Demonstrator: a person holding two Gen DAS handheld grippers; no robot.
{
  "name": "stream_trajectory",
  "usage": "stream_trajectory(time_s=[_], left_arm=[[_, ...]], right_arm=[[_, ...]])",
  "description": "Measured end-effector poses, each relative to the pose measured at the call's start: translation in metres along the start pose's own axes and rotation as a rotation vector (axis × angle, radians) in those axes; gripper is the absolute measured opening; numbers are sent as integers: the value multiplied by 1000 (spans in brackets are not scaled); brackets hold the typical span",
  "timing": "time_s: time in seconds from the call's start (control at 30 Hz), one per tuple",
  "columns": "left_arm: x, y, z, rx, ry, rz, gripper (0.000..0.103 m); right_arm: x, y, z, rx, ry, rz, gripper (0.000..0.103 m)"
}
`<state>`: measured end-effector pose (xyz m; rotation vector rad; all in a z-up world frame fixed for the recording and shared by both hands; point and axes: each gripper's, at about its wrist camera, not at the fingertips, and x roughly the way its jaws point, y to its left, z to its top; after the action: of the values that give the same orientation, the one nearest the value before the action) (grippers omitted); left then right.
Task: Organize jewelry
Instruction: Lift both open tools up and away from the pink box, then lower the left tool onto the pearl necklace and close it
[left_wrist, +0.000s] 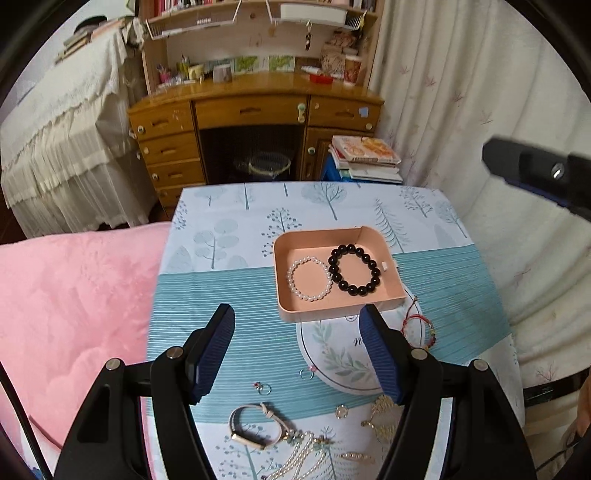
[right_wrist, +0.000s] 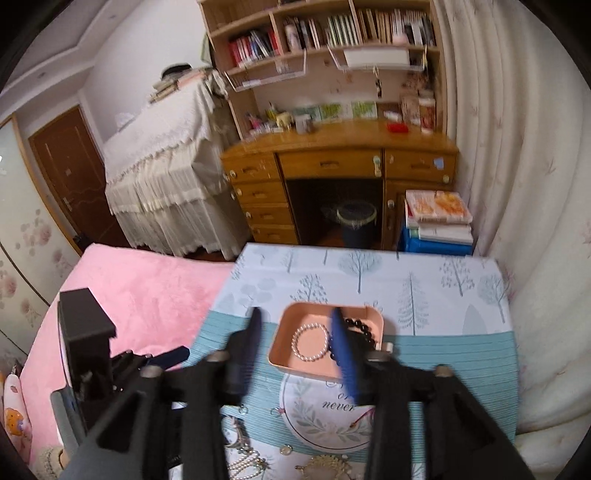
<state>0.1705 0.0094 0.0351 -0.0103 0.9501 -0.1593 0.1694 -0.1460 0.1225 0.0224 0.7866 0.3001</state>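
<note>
A pink tray (left_wrist: 291, 243) on the tree-print tablecloth holds a white pearl bracelet (left_wrist: 309, 278) and a black bead bracelet (left_wrist: 354, 269). Loose jewelry lies nearer me: a red string bracelet (left_wrist: 421, 328), two small rings (left_wrist: 264, 387), a watch-like band (left_wrist: 251, 424), a pearl necklace (left_wrist: 299, 458) and gold pieces (left_wrist: 380, 417). My left gripper (left_wrist: 297, 321) is open and empty above the cloth, just before the tray. My right gripper (right_wrist: 295, 321) is open and empty, raised above the tray (right_wrist: 284, 354); the pearl bracelet (right_wrist: 310, 341) shows between its fingers.
A pink blanket (left_wrist: 74, 302) lies left of the table. A wooden desk (left_wrist: 255, 122) with drawers and shelves stands behind, with stacked books (left_wrist: 365, 155) to its right and a white curtain (left_wrist: 480, 92) along the right side.
</note>
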Motion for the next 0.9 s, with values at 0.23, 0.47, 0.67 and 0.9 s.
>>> stream_trajectory(time_s=[0.23, 0.47, 0.67, 0.9], left_arm=[[-30, 7, -31, 12, -1, 2, 76], [-46, 15, -76, 22, 4, -7, 77], [-37, 15, -120, 26, 14, -10, 77], [-6, 16, -162, 17, 68, -8, 76]], right_arm=[[-14, 12, -46, -48, 64, 35, 54], [4, -1, -106, -33, 199, 74, 54], [21, -22, -147, 75, 273, 107, 54], [38, -42, -193, 163, 317, 77, 54]])
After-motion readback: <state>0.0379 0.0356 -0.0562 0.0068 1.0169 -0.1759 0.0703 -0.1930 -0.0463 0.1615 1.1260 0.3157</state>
